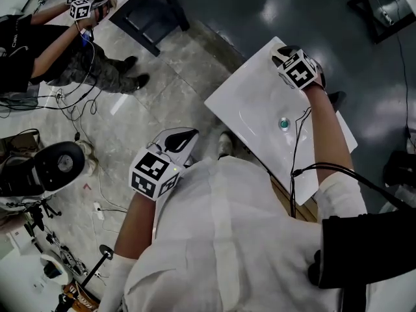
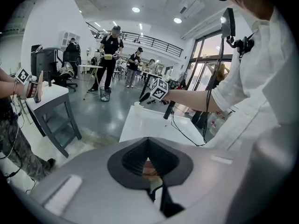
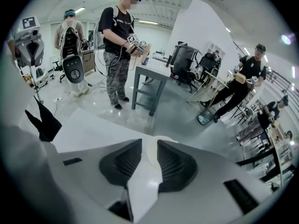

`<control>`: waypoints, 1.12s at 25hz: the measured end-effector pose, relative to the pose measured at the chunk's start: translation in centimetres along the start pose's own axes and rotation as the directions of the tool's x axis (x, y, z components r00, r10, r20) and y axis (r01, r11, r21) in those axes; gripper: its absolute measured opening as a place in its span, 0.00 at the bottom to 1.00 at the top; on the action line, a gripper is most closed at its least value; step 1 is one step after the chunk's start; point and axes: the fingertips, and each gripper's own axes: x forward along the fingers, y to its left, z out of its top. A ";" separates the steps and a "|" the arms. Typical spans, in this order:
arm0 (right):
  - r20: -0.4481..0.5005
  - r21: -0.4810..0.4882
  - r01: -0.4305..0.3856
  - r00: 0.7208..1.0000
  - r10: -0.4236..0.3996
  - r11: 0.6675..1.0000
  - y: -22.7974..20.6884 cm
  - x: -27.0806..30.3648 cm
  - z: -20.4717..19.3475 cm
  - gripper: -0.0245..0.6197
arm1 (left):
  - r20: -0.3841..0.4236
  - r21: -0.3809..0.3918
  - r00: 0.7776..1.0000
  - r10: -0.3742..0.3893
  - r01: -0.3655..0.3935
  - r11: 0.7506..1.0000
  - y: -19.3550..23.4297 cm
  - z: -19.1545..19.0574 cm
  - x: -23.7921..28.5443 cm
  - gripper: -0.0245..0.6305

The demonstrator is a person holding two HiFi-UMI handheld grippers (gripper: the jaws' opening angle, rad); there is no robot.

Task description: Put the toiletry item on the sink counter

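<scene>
The white sink counter (image 1: 247,103) stands in front of me, with a round drain (image 1: 284,123) in its basin. My right gripper (image 1: 283,54) is at the counter's far corner. In the right gripper view the jaws (image 3: 149,149) are closed round a small white toiletry bottle (image 3: 150,157). The left gripper view shows that bottle (image 2: 137,105) upright on the counter's (image 2: 149,125) far corner, at the right gripper's tip. My left gripper (image 1: 187,136) hangs over the floor left of the counter. Its pads (image 2: 148,141) meet at the tips, and I see nothing held.
A grey table (image 1: 149,12) stands on the floor beyond the counter, with a person (image 1: 39,44) holding grippers beside it. Cables and equipment (image 1: 58,164) crowd the floor at left. A black cable (image 1: 296,148) runs across the counter's near side. Dark furniture (image 1: 383,5) sits far right.
</scene>
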 end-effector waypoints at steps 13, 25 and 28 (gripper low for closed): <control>0.196 0.248 0.067 0.974 -0.118 0.967 13.9 -11.8 5.0 0.05 | 0.053 0.114 0.988 -0.146 0.140 0.984 -1.7 -0.1 -6.7 0.05; 0.238 0.369 0.037 0.962 -0.133 0.929 36.2 -18.1 11.1 0.05 | 0.041 0.205 0.956 -0.290 0.276 0.939 -4.2 -8.0 -18.4 0.05; 0.244 0.389 0.038 0.959 -0.142 0.921 41.3 -19.3 12.3 0.05 | 0.026 0.231 0.948 -0.319 0.304 0.924 -5.0 -10.8 -20.8 0.05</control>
